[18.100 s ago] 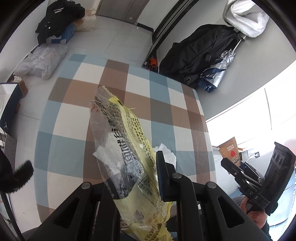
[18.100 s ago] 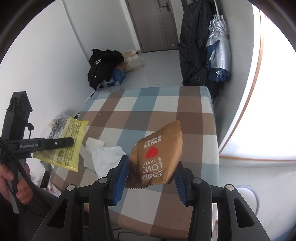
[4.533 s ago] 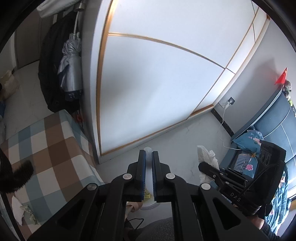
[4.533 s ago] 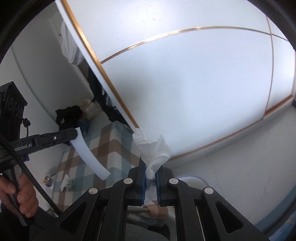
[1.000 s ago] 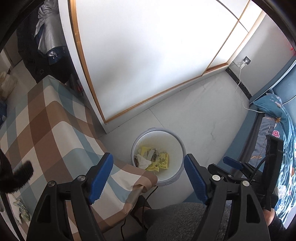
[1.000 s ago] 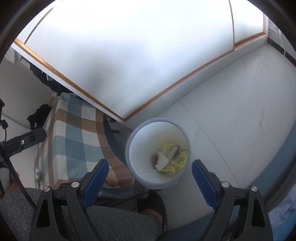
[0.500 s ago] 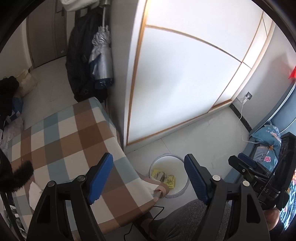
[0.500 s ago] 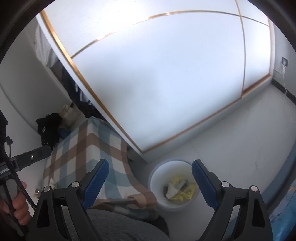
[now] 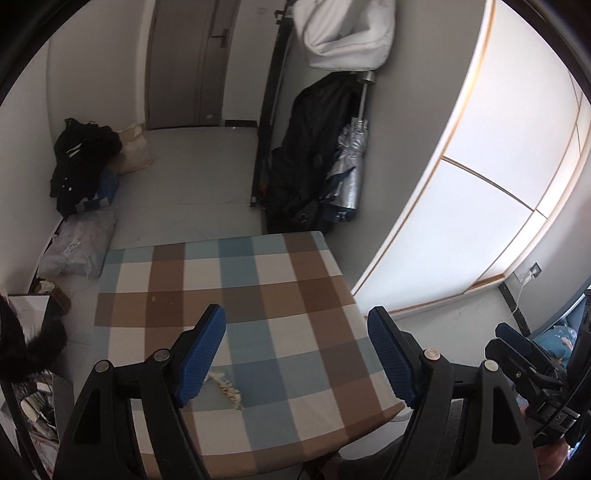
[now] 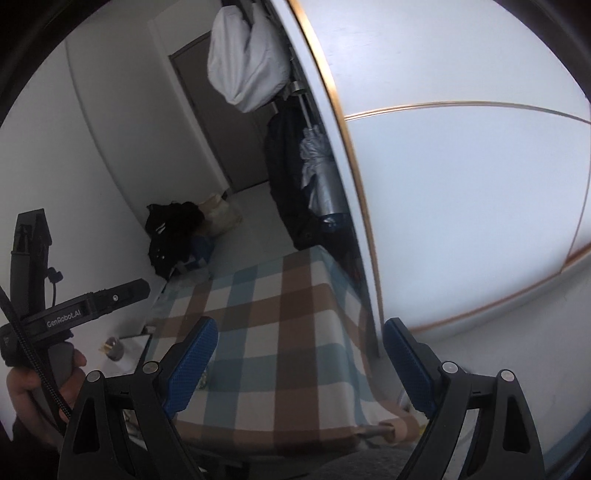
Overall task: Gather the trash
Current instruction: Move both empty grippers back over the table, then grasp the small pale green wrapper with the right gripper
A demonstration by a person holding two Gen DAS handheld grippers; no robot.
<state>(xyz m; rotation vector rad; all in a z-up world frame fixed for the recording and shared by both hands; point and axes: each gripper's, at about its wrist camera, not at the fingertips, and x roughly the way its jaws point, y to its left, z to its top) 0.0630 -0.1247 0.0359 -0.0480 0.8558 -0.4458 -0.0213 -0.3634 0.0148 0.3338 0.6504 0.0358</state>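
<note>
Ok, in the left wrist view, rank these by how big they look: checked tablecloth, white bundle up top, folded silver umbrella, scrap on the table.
1. Checked tablecloth
2. White bundle
3. Silver umbrella
4. Scrap

The tablecloth lies nearest the camera, so its lead is partly nearness; the scrap is plainly smallest.

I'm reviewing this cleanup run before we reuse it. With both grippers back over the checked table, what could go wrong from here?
The last scrap is small, flat and partly hidden behind the left gripper's finger, so a pinch may slip off it or catch the tablecloth. The right gripper hangs open beside the cloth's drooping corner and could snag it.
</note>
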